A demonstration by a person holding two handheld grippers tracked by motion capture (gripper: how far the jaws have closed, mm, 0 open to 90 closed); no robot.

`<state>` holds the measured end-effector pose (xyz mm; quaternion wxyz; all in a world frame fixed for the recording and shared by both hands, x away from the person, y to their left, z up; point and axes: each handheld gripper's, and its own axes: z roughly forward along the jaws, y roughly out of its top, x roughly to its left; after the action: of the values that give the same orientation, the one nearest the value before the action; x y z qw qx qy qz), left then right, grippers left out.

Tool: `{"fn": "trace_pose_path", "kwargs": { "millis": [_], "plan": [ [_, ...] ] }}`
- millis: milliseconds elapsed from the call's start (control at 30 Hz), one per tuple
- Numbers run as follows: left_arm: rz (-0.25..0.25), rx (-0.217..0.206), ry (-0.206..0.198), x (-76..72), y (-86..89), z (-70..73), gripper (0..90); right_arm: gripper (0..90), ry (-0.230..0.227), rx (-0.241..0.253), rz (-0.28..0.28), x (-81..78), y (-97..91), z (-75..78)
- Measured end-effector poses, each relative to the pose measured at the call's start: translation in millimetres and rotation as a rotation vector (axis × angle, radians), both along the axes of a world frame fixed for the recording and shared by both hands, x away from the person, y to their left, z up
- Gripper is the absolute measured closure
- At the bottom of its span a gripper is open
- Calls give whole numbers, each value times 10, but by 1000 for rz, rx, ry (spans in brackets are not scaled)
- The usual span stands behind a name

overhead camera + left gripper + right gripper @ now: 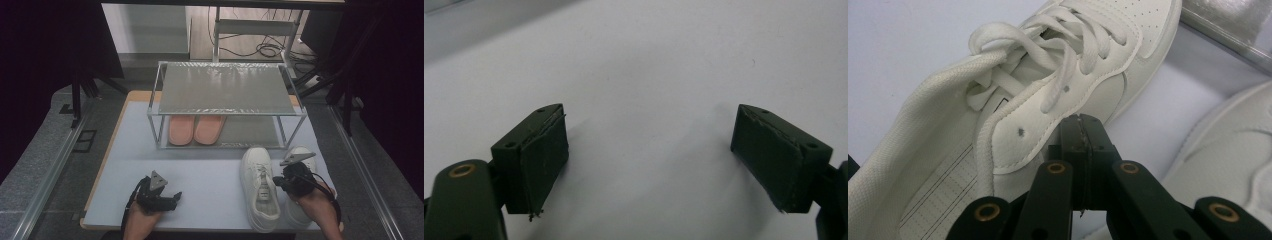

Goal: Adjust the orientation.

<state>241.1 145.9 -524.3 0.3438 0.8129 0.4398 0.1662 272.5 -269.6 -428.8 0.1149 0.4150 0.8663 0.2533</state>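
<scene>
High view first, reading left to right. My left gripper (159,194) rests near the front edge of the pale table (200,175), well apart from any shoe. The left gripper view shows its jaws spread wide with nothing but bare tabletop between them.

Middle of the table: a two-tier metal rack (226,102) with a pair of pink slippers (196,129) on its lower shelf, left half. The top shelf is bare.

Right of centre, in front of the rack: two white sneakers side by side, toes pointing toward the rack. My right gripper (280,181) sits between them, at the left sneaker (259,187). In the right gripper view the jaws are clenched tight together, their tips against the side panel of that sneaker (1048,100) just under the eyelet row. I cannot tell whether any edge of the upper is pinched between them. The other sneaker (1228,150) lies just beside, at right.

Judgement: the step in hand looks like taking hold of the left sneaker to move it to the rack. For a good hold I'd open the jaws and straddle the collar edge, one pad inside and one outside, clear of the loose laces.

Sneaker: white leather, perforated toe, white laces tied loosely, padded mesh collar, printed lines on the insole. It stands upright on its sole.
</scene>
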Motion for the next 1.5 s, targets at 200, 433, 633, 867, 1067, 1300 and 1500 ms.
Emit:
{"fn": "trace_pose_path", "kwargs": {
  "millis": [200,433,633,867,1067,1300,1500],
  "plan": [
    [0,0,0,0,0,0,152,900,-3,-8,26,23,101,3],
    [1,-1,0,0,0,0,152,900,0,-16,47,43,220,6],
    [0,0,0,0,0,0,152,900,3,-17,71,66,340,4],
    [-3,5,1,0,4,2,152,900,2,-8,105,74,487,-7],
    [-5,6,0,2,5,2,152,900,2,0,130,71,616,-19],
    [-5,5,0,1,5,2,152,900,-1,13,154,70,744,-41],
    [-5,6,-1,1,4,2,152,895,6,26,146,83,693,-19]
  ]
}}
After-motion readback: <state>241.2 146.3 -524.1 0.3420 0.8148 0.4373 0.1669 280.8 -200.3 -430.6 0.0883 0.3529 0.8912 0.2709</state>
